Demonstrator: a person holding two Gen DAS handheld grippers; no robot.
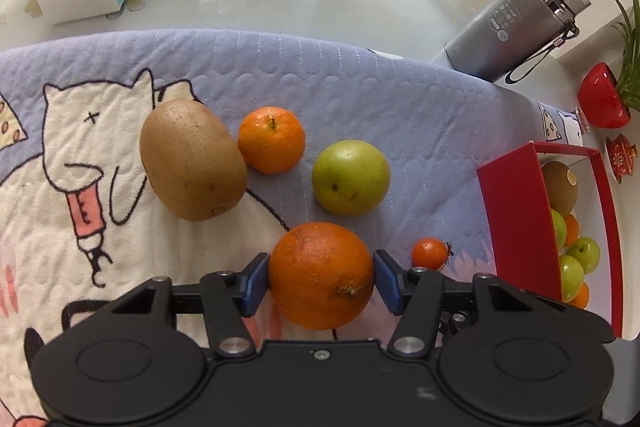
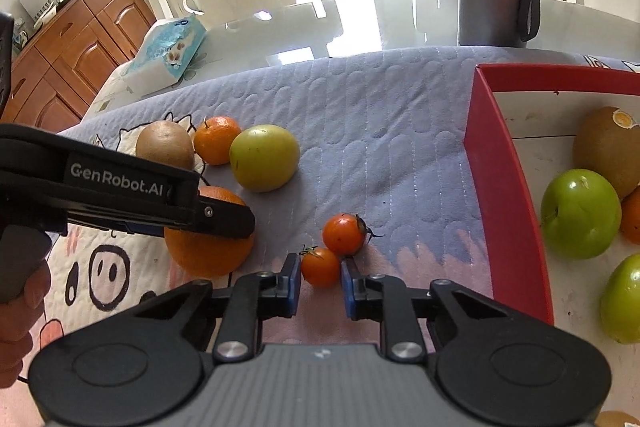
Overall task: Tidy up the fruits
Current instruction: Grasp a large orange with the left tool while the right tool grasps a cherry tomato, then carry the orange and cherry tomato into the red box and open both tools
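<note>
On quilt: left tongs (image 1: 321,278) clamp orange (image 1: 321,275); right tongs (image 2: 320,277) pinch cherry tomato (image 2: 320,266).

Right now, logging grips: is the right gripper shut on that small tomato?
Shut: the right gripper has both blue pads against the small tomato.

You had a soft quilted cloth (image 1: 360,75) over a glossy glass-looking table (image 1: 248,3). The big orange (image 1: 320,273) looked pebbly and matt, the kiwi (image 1: 192,159) dull and fuzzy, the green fruit (image 1: 350,177) smooth with a faint sheen. At the table's far edge, the flask (image 1: 516,23) was brushed metal. The red box (image 2: 504,187) looked like smooth card.
</note>
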